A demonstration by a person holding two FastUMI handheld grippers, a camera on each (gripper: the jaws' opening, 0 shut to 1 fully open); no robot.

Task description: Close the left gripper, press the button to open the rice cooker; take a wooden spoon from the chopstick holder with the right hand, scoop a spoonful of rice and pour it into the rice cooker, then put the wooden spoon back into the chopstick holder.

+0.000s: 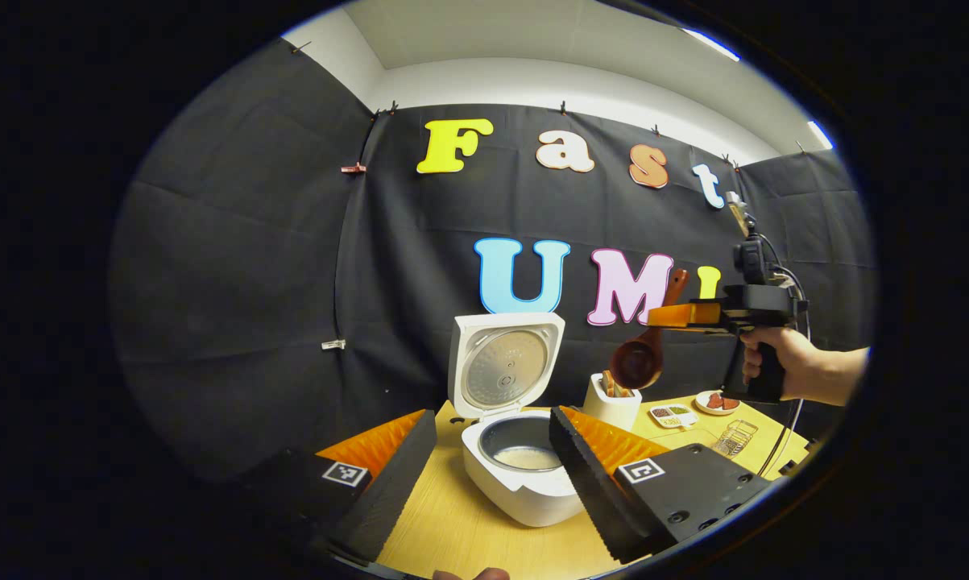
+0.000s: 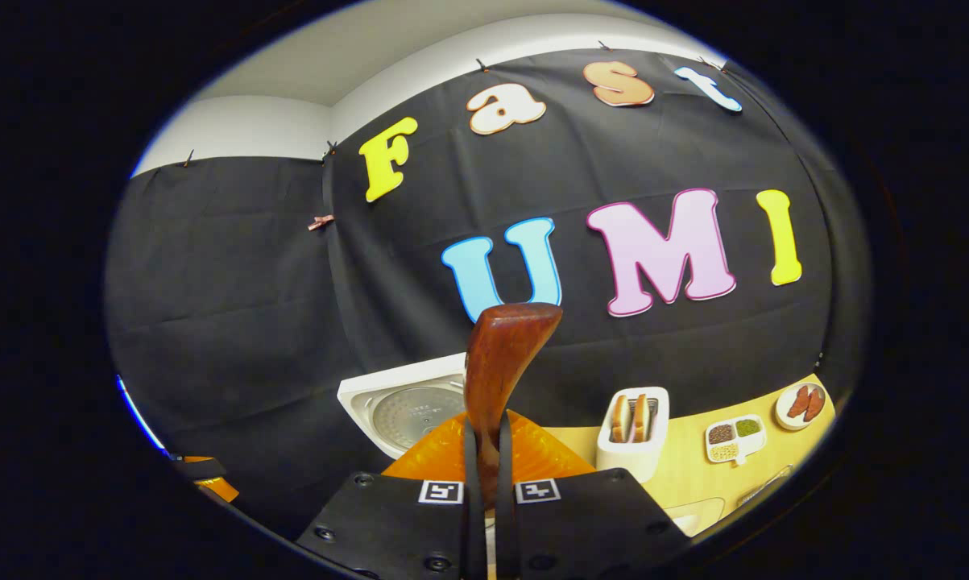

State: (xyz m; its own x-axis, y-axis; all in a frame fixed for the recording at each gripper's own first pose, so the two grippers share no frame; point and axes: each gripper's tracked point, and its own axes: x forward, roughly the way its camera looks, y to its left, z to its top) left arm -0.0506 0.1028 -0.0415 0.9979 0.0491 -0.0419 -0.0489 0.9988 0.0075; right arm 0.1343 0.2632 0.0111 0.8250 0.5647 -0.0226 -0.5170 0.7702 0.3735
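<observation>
In the left gripper view, the rice cooker (image 1: 523, 451) sits at lower centre on the bench (image 1: 468, 532), lid raised, with pale contents in its inner pot. The left tongs (image 1: 492, 451) stand wide apart at the bottom of the frame, holding nothing. At centre right, a hand (image 1: 782, 354) holds the right tongs (image 1: 668, 316), clamped narrow on the handle of the wooden spoon (image 1: 637, 358), whose bowl hangs above the chopstick holder (image 1: 613, 401). In the right gripper view, the handle rises from between the pressed fingers at bottom centre. The spoon looks light, stiff and smooth; gripping mid-handle seems best, as polished wood may twist.
</observation>
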